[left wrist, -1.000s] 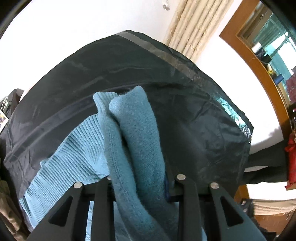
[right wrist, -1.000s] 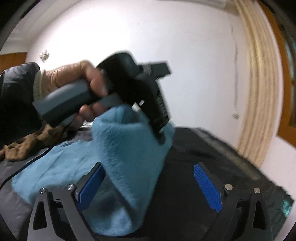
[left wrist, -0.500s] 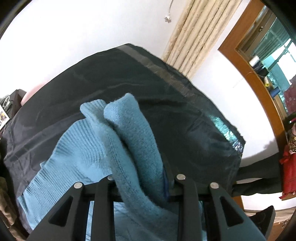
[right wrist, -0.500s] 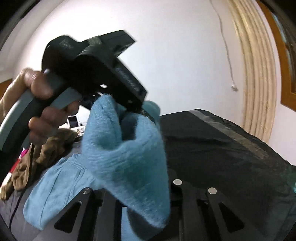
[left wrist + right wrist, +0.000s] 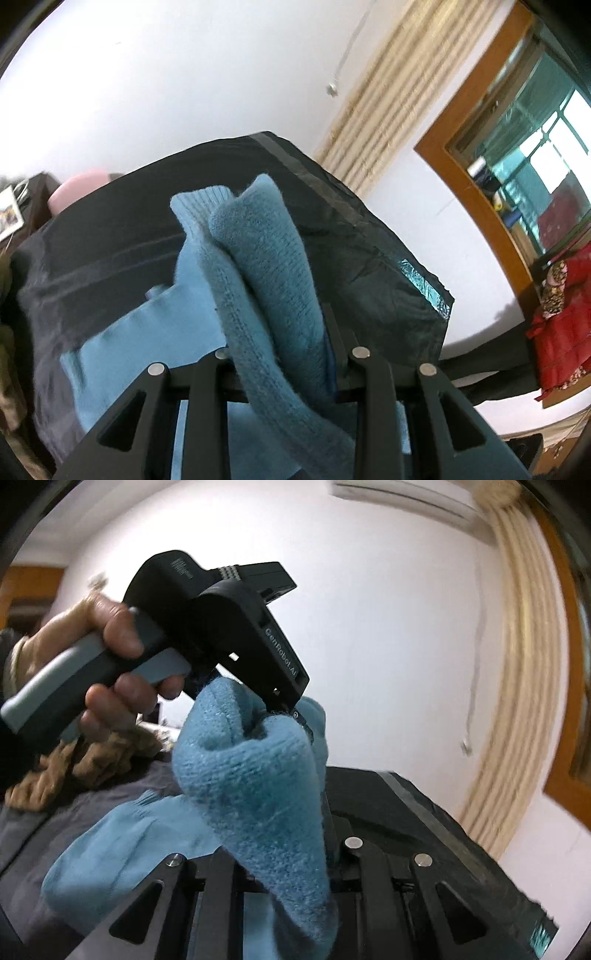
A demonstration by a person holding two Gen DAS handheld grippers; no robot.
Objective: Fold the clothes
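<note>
Left gripper [image 5: 280, 332]: clamped on blue sweater [image 5: 269, 266]
Right gripper [image 5: 291, 834]: pinching same sweater, lifted off dark-covered table [image 5: 424, 812]

Sweater [image 5: 266, 280] on table [image 5: 369, 258] (partly lifted)

I can't see my left gripper's fingertips [image 5: 284, 321]: the bunched blue sweater [image 5: 266, 280] buries them. In the right wrist view the same knit [image 5: 258, 794] swallows my right gripper's fingertips [image 5: 291, 849] too. Below the sweater, the picture's bottom edge cuts off both gripper frames. Left of the sweater, a brown garment [image 5: 74, 764] sits half behind the hand [image 5: 110, 657], too blurred to identify. The black sheet [image 5: 369, 266] runs out of frame.
</note>
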